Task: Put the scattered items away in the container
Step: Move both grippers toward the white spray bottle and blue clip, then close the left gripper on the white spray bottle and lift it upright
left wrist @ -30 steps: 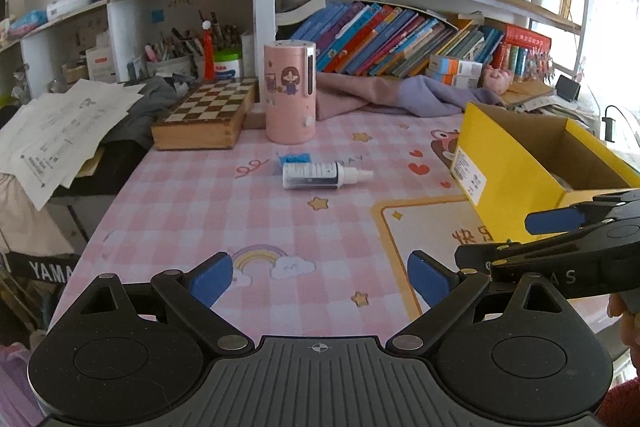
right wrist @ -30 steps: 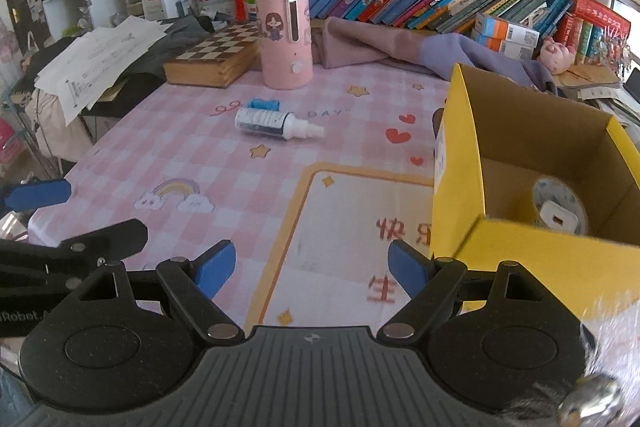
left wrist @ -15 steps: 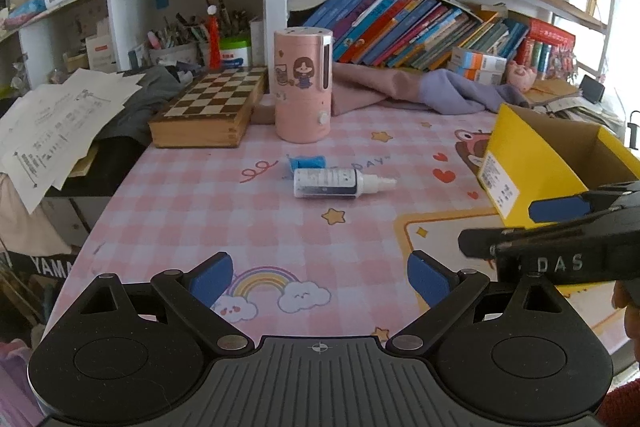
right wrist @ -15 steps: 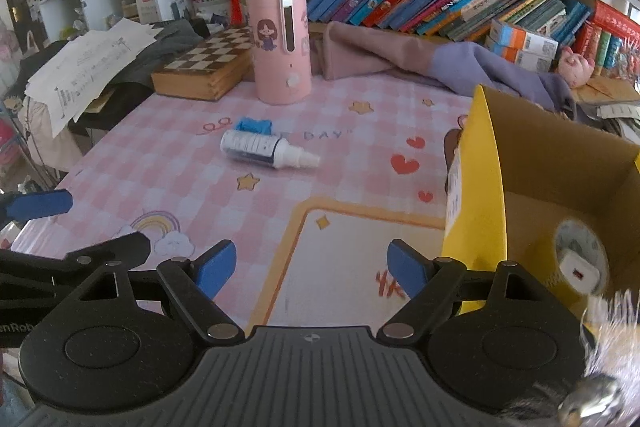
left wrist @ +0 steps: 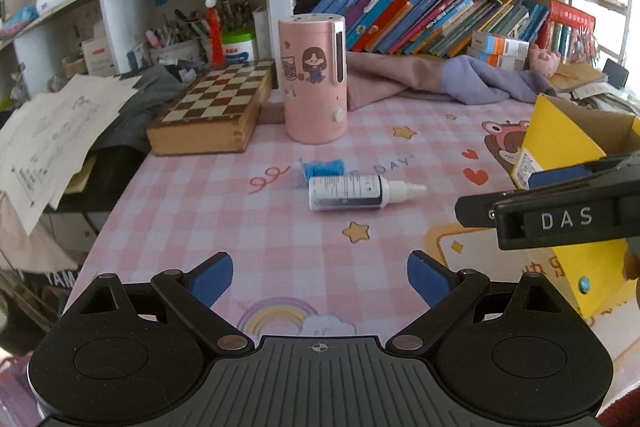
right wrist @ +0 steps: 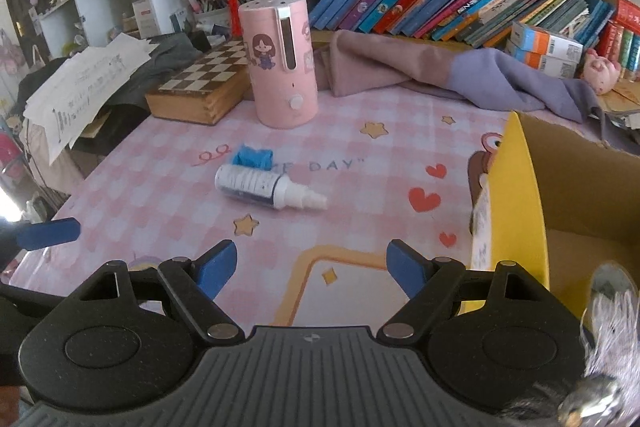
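Observation:
A small white-capped spray bottle lies on its side on the pink checked tablecloth, with a small blue item just behind it. Both show in the right wrist view, the bottle and the blue item. The yellow cardboard box stands open at the right, also in the right wrist view. My left gripper is open and empty, short of the bottle. My right gripper is open and empty, between the bottle and the box.
A pink cylindrical humidifier stands behind the bottle. A wooden chess box lies at the back left, with loose papers over the table's left edge. Pink and purple cloth lies before the bookshelf.
Both grippers have moved forward and left toward the bottle. The right gripper has drawn away from the box, so its inside is now mostly out of view.

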